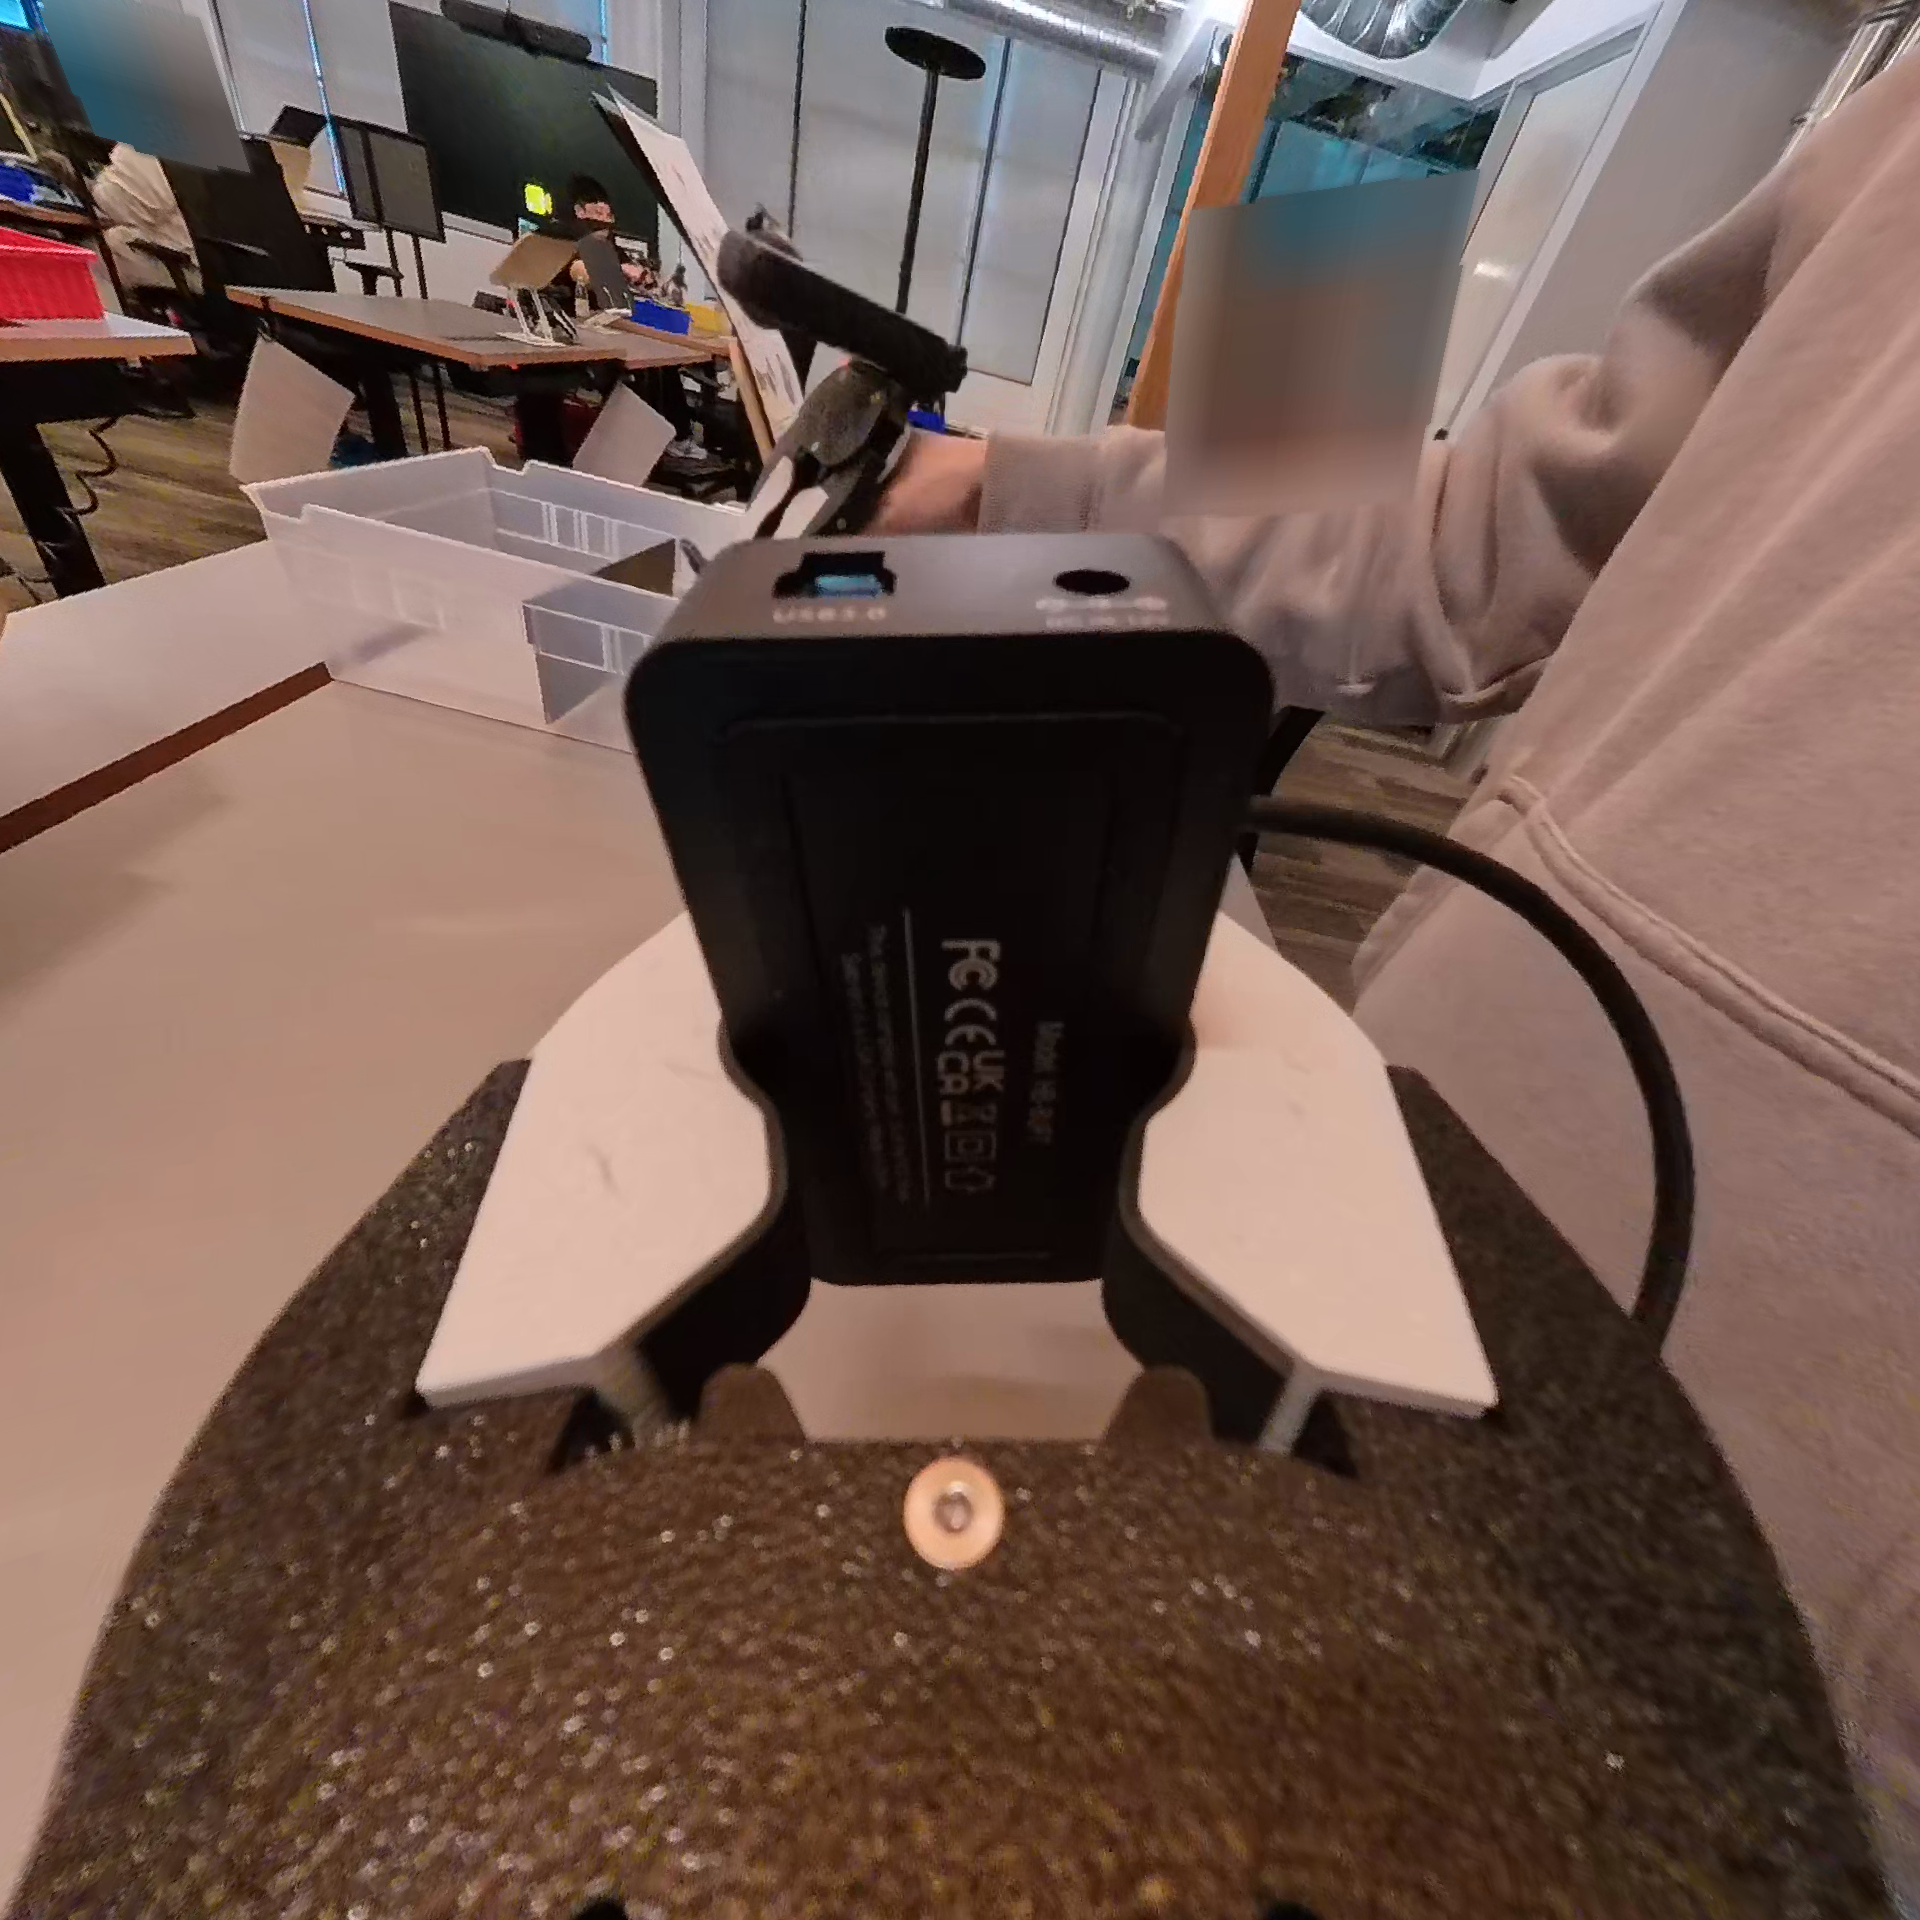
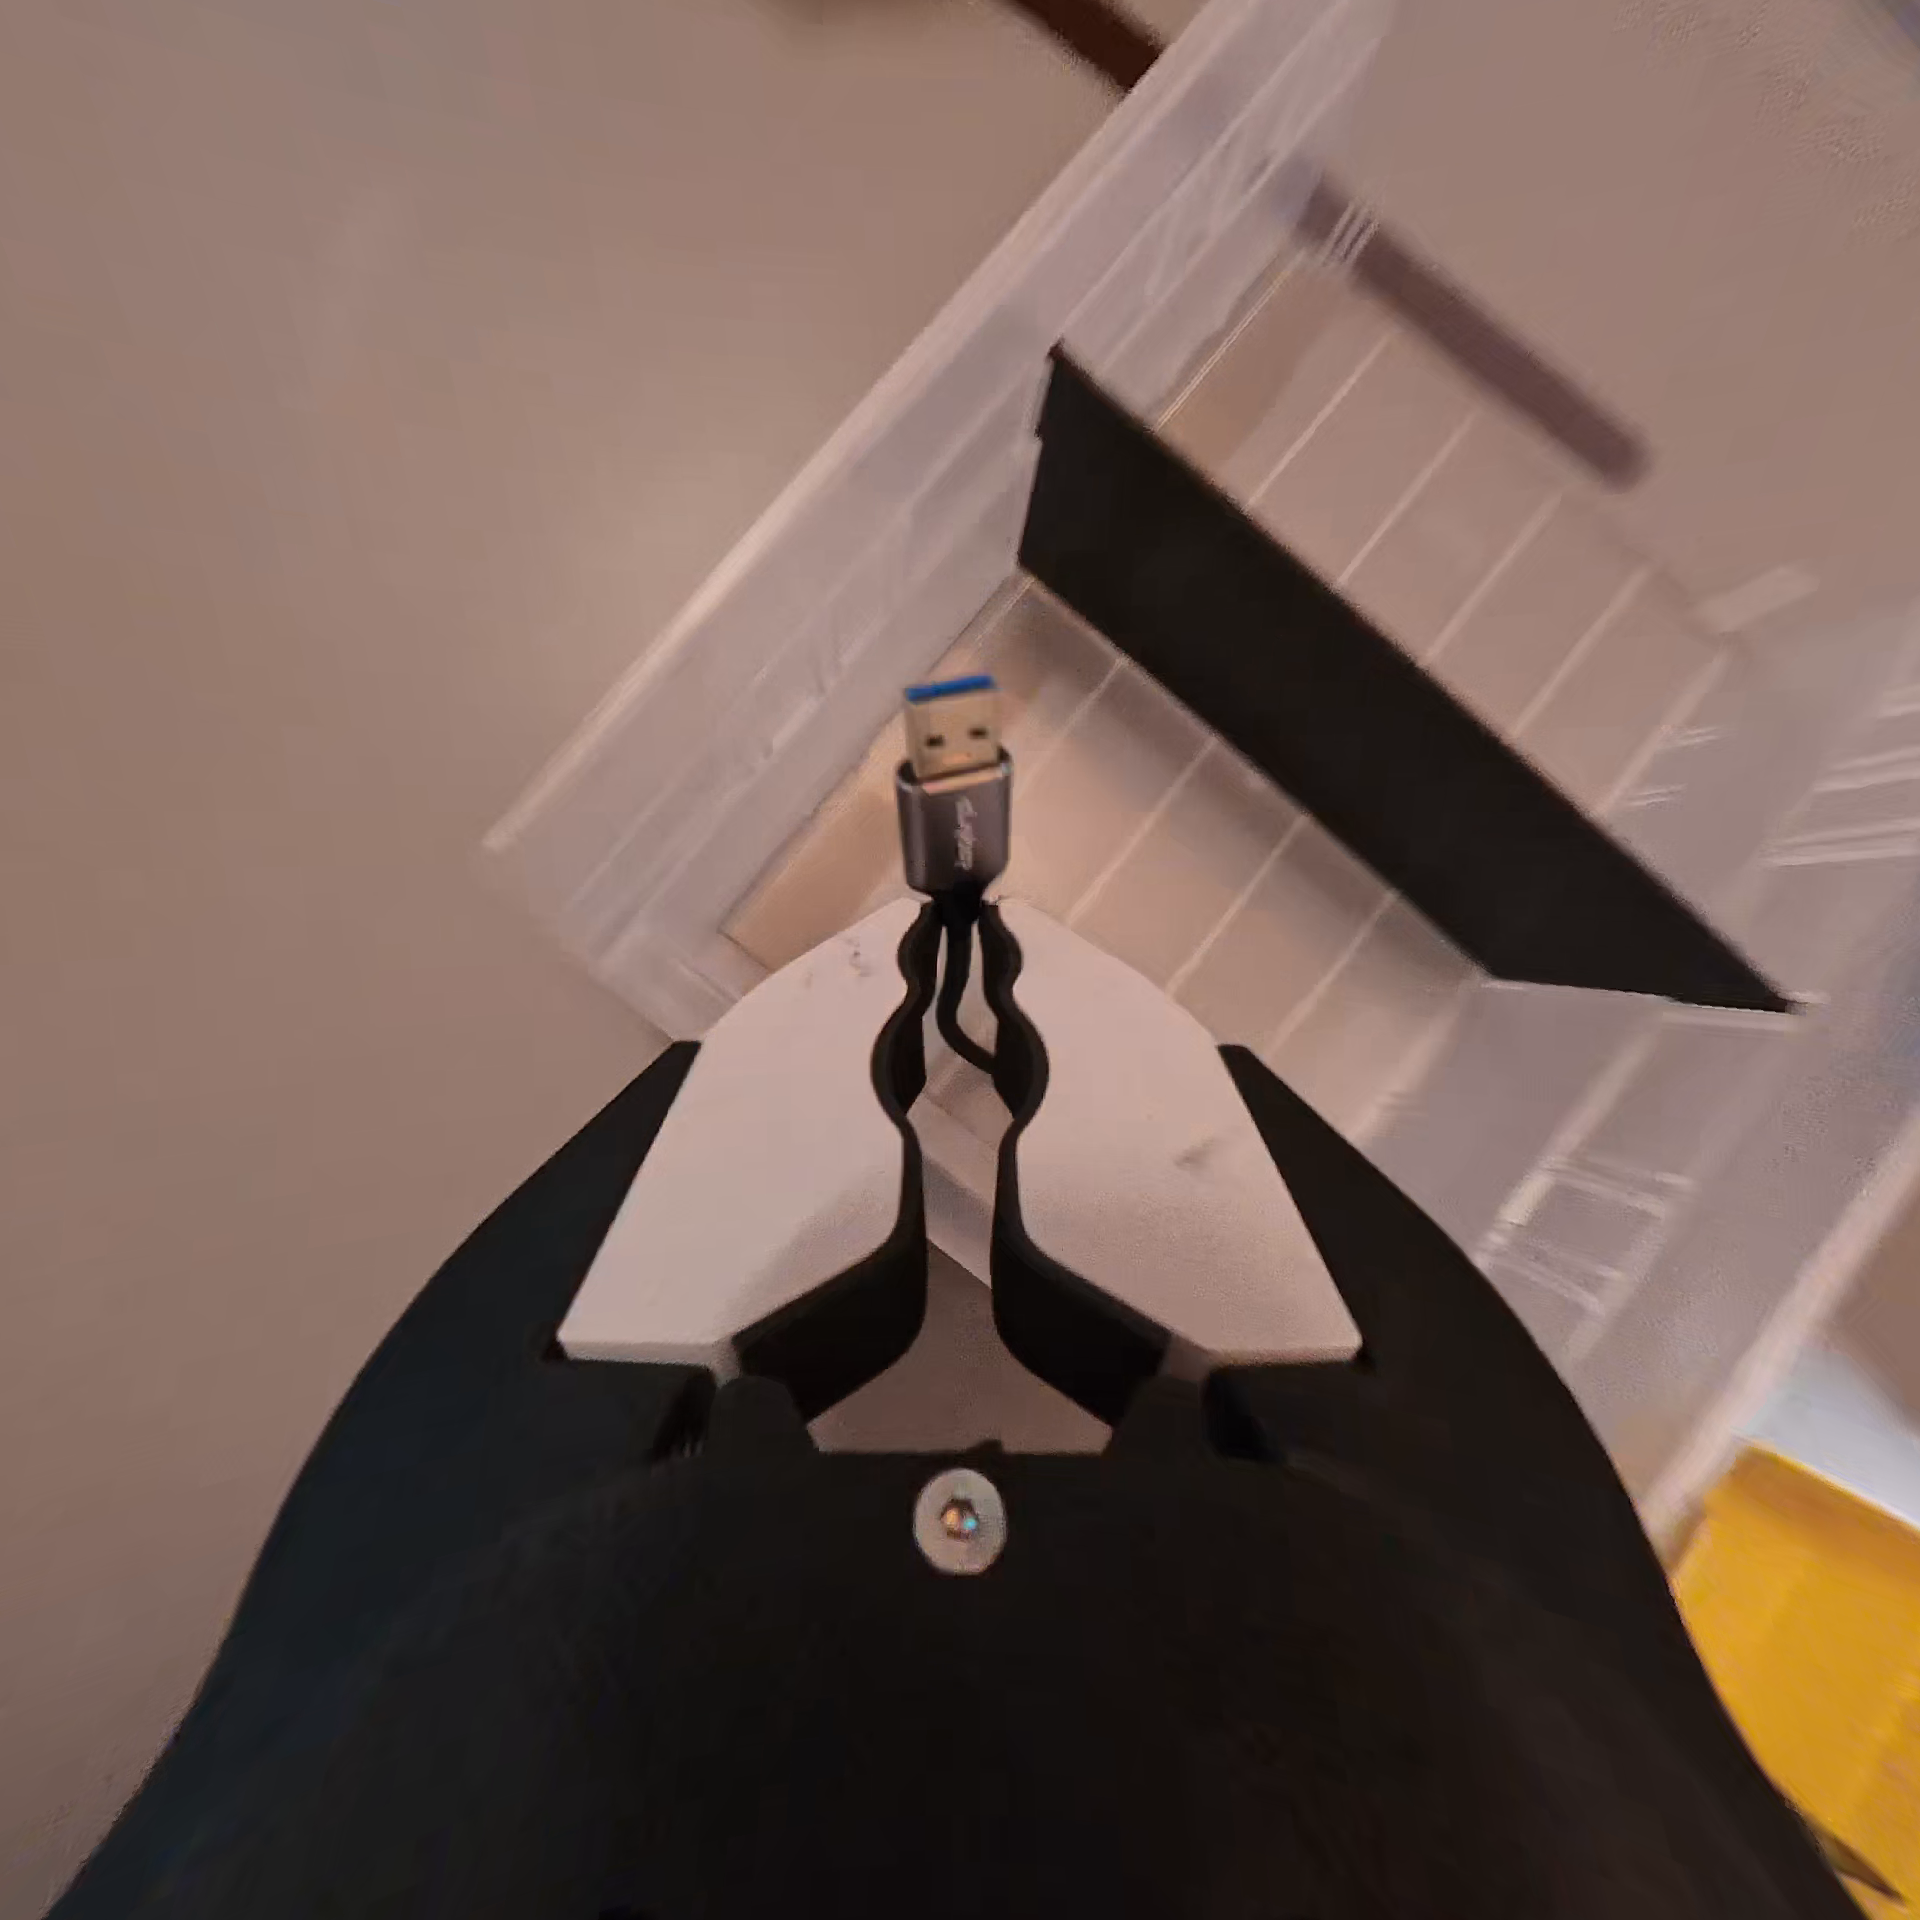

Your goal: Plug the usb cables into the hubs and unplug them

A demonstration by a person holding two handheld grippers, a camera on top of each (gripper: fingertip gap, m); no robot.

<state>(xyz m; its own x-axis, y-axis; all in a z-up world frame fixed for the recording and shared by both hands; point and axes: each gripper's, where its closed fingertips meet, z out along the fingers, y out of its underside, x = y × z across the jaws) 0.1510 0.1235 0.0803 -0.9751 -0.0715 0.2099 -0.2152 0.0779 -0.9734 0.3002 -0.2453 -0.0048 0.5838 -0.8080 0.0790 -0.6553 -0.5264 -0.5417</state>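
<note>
My left gripper [image 1: 951, 1060] is shut on a black USB hub [image 1: 951, 831], held above the table with its underside toward the camera. Its end face shows a blue port [image 1: 831, 584] and a round socket [image 1: 1086, 584]. A black cable [image 1: 1621, 997] loops out from the hub's right side. My right gripper [image 2: 958, 914] is shut on a USB cable just behind its grey plug [image 2: 951, 800], whose blue-tipped metal end points away from the camera. The right gripper also shows in the left wrist view [image 1: 821, 468], just behind the hub, held by a hand.
A clear plastic divided bin [image 1: 499, 582] sits on the beige table [image 1: 260, 987] behind the hub; it also shows in the right wrist view [image 2: 1351, 727] with a black divider [image 2: 1351, 727]. A person in a beige sweatshirt [image 1: 1662, 727] stands at right. A yellow object [image 2: 1829, 1621] lies at lower right.
</note>
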